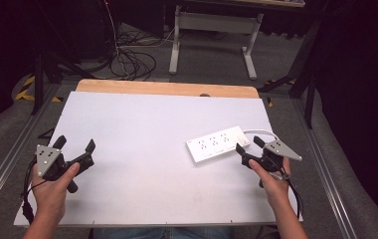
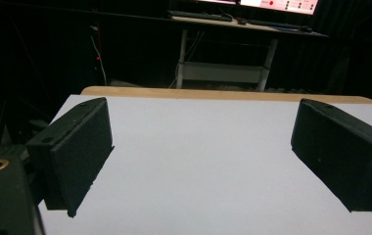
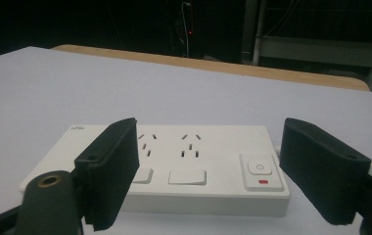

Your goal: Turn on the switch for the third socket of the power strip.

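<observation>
**White board, one power strip, two open grippers**

A white board (image 1: 142, 149) covers a wooden table (image 1: 167, 88) in a dark room. Beyond the far edge, black cables (image 1: 132, 62) lie tangled on the grey floor, and a white-legged desk (image 1: 212, 35) stands further back. In the left gripper view, lit monitors (image 2: 272, 4) sit on that desk.

A white power strip (image 1: 218, 144) lies flat on the right half of the board, angled, with its white cord (image 1: 261, 132) curving off its right end. Nothing else rests on the board around it.

The right gripper (image 1: 247, 145) is held just at the near right end of the strip, jaws spread wide apart and holding nothing. In the right gripper view the strip (image 3: 194, 166) lies across and just beyond the gap between the jaws, sockets up, its switch with a red mark (image 3: 260, 172) near the right-hand jaw.

The left gripper (image 1: 75, 144) is well apart from the strip, over the bare left side of the board, jaws also wide apart and empty. Each gripper is held in a hand, left (image 1: 52, 191) and right (image 1: 271, 181).
</observation>
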{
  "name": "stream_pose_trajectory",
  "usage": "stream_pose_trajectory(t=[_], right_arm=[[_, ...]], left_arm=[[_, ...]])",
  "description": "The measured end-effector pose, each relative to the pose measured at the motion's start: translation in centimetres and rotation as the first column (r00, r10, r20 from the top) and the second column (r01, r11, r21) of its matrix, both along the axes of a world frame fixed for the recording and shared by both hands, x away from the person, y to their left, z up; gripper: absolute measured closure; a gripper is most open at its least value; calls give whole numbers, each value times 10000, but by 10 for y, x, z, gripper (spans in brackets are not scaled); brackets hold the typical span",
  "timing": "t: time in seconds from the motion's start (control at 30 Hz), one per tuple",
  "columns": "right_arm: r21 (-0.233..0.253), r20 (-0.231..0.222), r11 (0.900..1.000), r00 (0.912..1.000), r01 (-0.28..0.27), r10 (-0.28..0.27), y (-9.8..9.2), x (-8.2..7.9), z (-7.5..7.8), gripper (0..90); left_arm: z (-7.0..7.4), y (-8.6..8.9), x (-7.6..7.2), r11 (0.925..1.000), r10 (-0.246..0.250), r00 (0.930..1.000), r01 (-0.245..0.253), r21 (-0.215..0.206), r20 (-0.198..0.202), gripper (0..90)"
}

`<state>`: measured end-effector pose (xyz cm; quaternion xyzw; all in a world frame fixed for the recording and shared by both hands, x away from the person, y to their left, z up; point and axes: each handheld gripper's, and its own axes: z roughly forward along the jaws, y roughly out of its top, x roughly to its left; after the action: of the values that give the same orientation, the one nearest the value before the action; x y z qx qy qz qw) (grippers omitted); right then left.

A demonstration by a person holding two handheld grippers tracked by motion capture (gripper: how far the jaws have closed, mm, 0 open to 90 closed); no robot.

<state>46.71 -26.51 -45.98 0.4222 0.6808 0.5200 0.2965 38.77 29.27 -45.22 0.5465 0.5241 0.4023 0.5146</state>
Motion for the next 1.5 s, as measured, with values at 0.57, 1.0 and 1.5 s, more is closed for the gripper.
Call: stream_pose_trajectory(t=[0.57, 1.0, 1.5], right_arm=[[-331, -82, 9994, 10000, -17, 14, 2, -1, -1, 223], [-217, -55, 9998, 10000, 44, -45, 1, -2, 2, 377], [-218, -24, 9977, 9980, -638, 637, -3, -4, 7, 651]], left_arm=[[0, -1, 1, 10000, -72, 10000, 72, -32, -8, 87], [0, -1, 1, 10000, -80, 10000, 80, -30, -29, 88], [0, -1, 2, 9999, -132, 9999, 132, 5, -28, 88]])
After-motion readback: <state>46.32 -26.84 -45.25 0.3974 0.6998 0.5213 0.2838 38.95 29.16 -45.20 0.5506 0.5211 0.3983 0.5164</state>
